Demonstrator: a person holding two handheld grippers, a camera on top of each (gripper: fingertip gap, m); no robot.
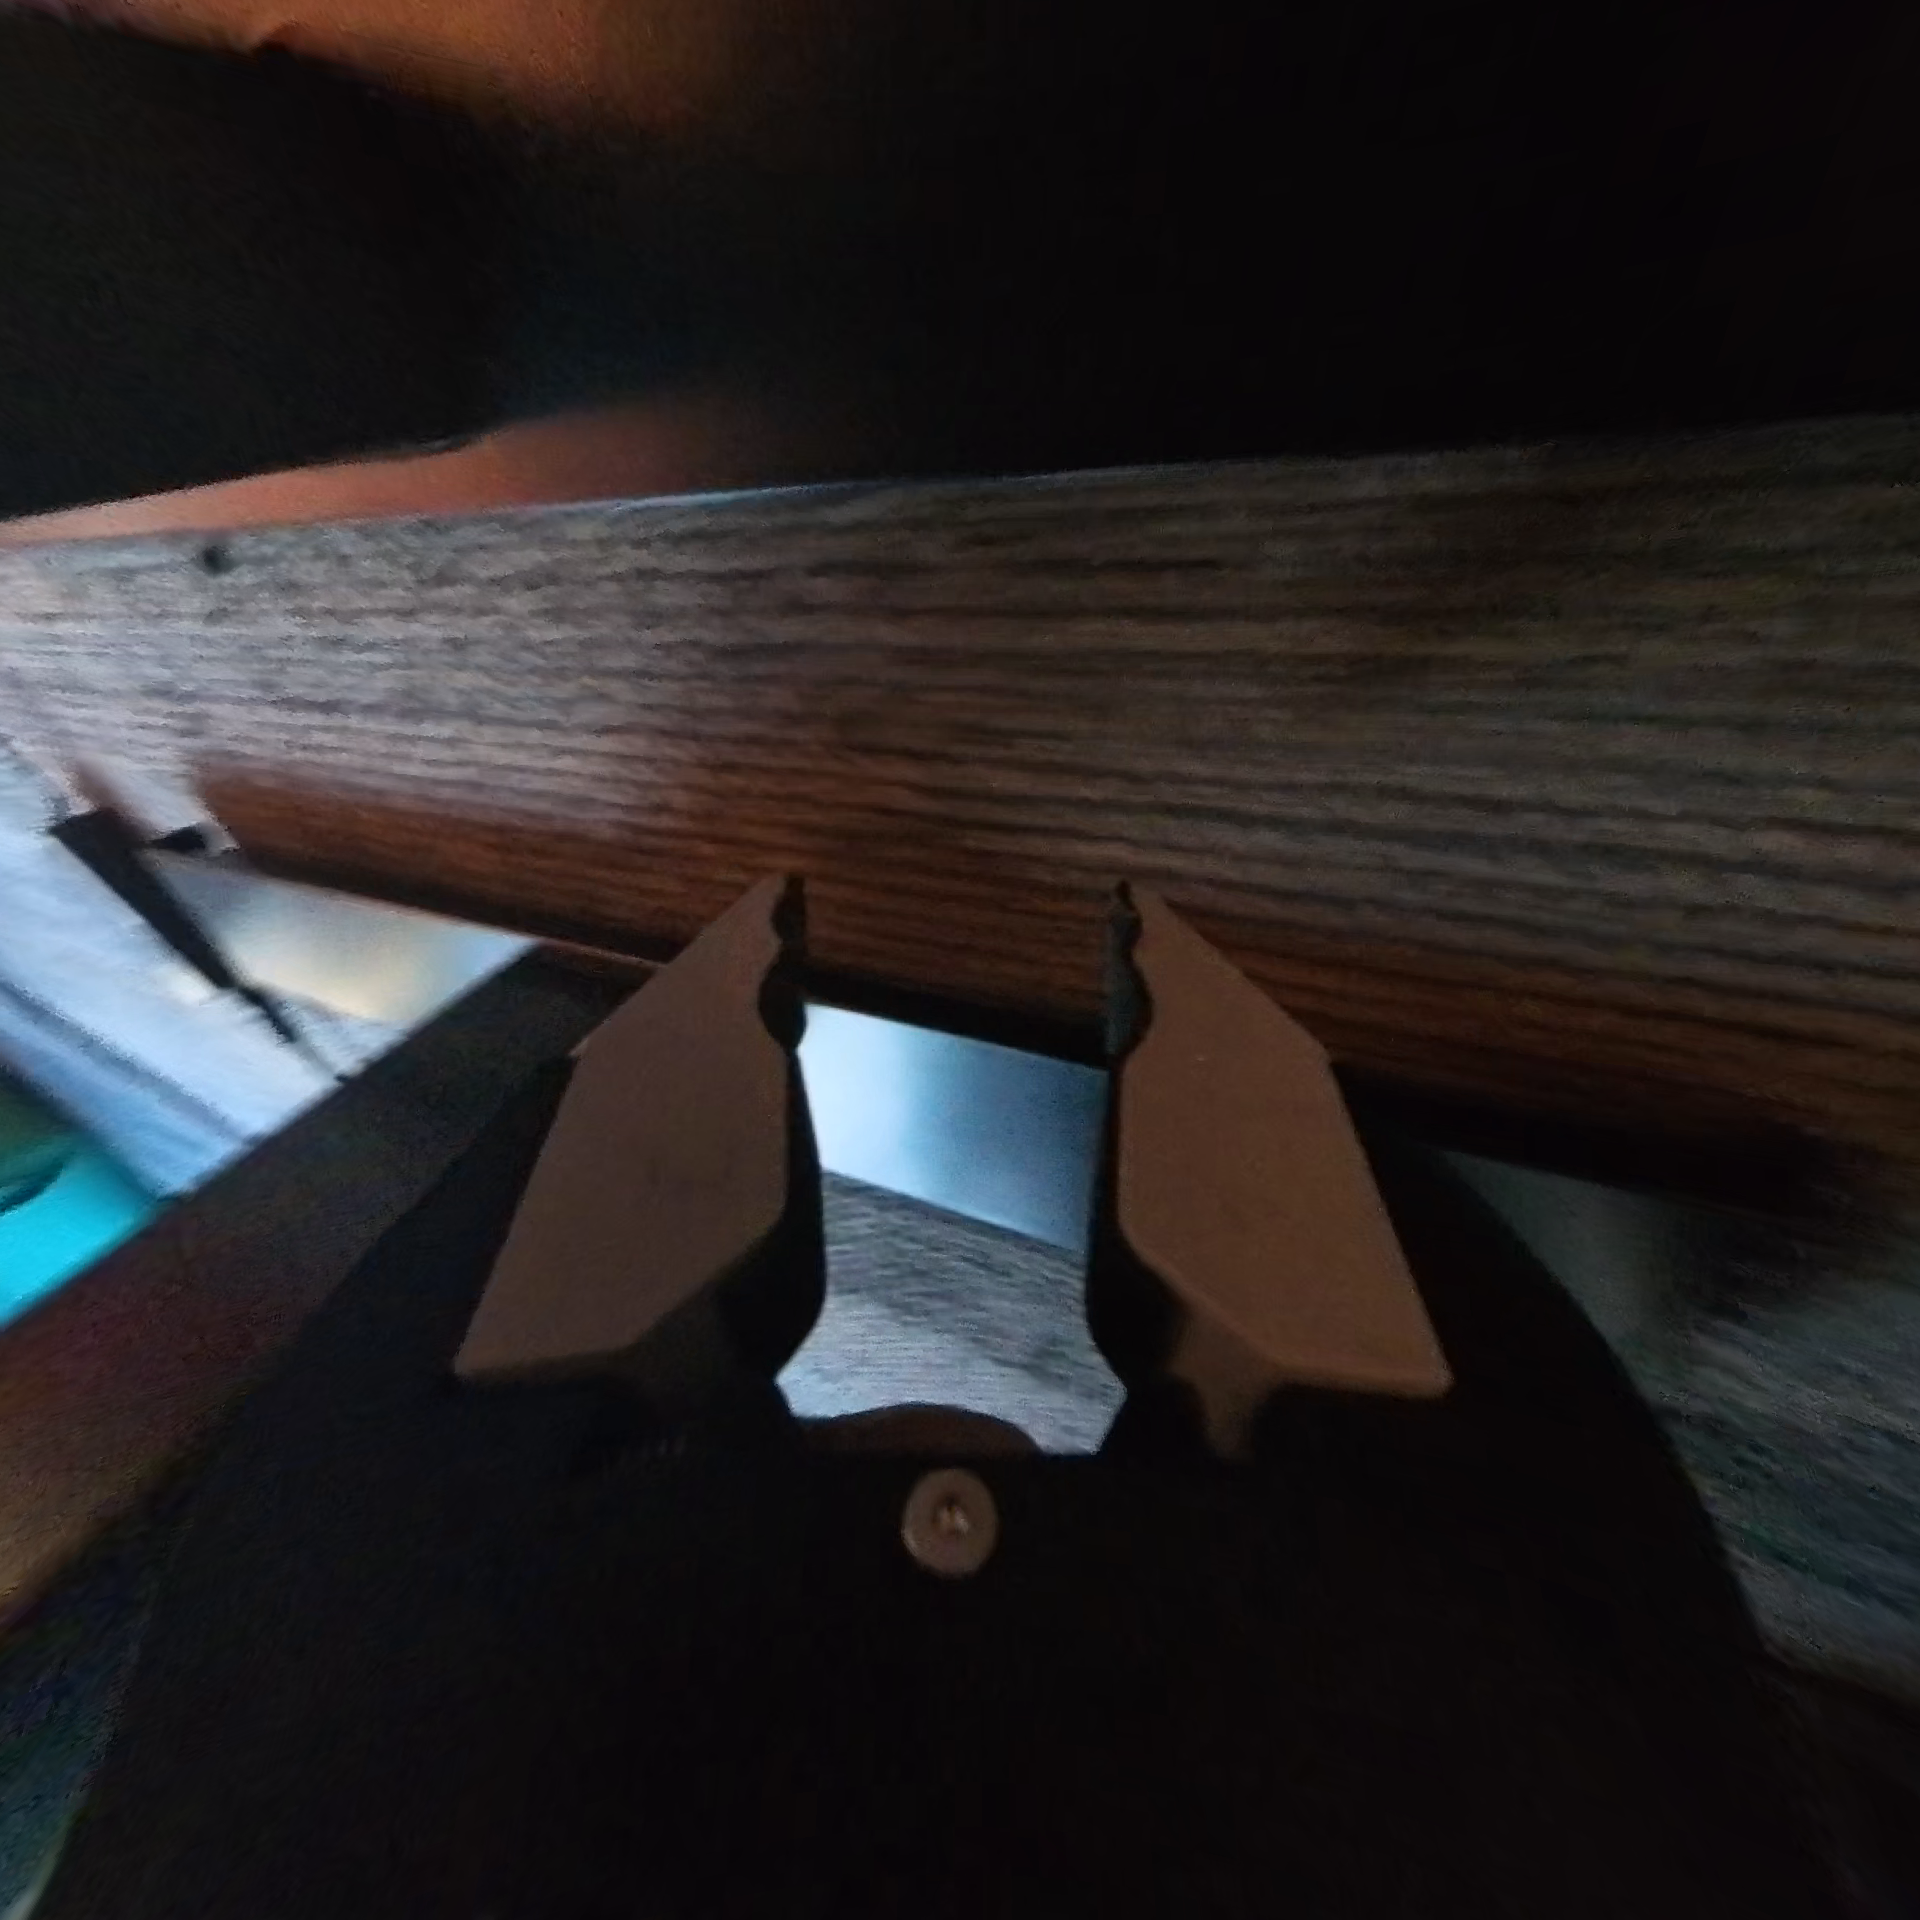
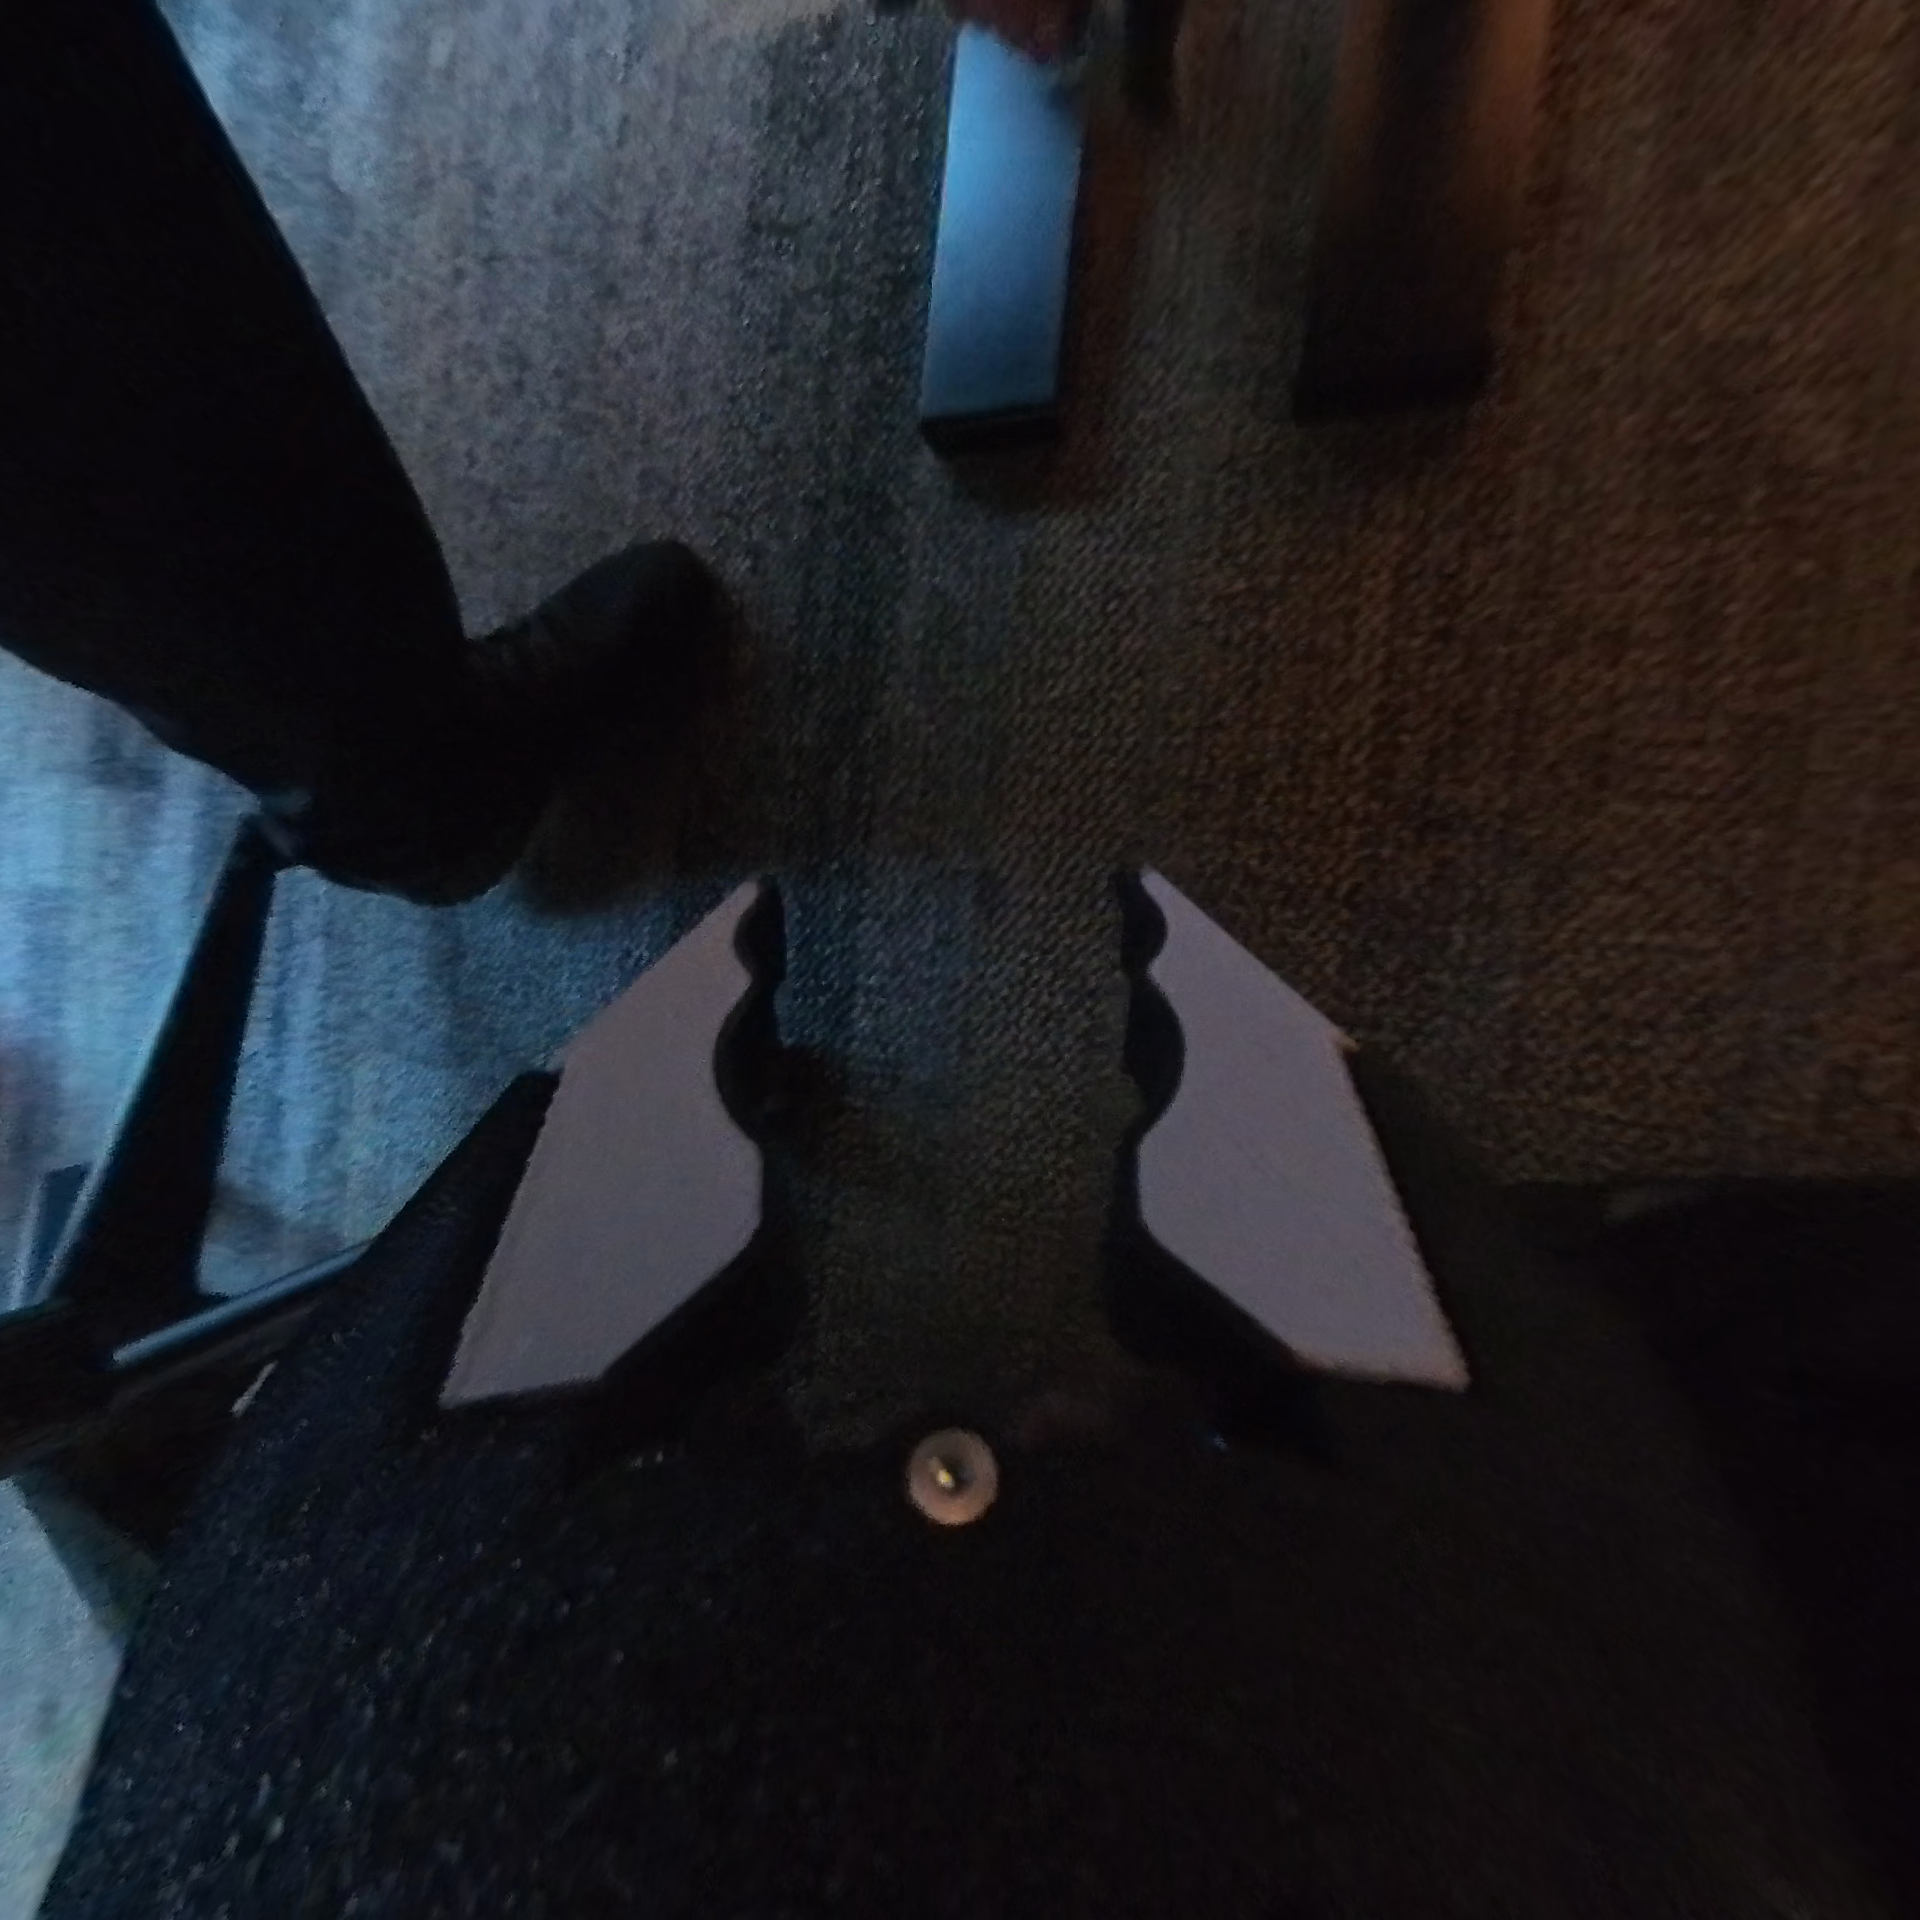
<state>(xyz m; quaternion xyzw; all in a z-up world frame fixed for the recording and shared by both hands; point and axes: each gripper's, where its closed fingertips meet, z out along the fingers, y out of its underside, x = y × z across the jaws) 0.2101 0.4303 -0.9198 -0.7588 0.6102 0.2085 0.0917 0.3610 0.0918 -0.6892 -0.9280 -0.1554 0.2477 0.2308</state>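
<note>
Both claws agape: left claw near wooden board, right claw above carpet.

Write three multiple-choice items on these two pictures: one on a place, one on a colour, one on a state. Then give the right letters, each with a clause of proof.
1. What does the left gripper face most closely?
A. a wooden board
B. a glass jar
C. a stack of plates

2. What colour is the shoe near the right gripper?
A. white
B. black
C. yellow

3. What state is the right gripper in?
A. shut on a cloth
B. shut on nothing
C. open and empty

Answers:
1 A, since the grained wooden board runs across the left wrist view just ahead of the fingertips.
2 B, since the shoe shows dark black against the grey carpet.
3 C, since only bare carpet shows in the wide gap between the fingers.
</note>
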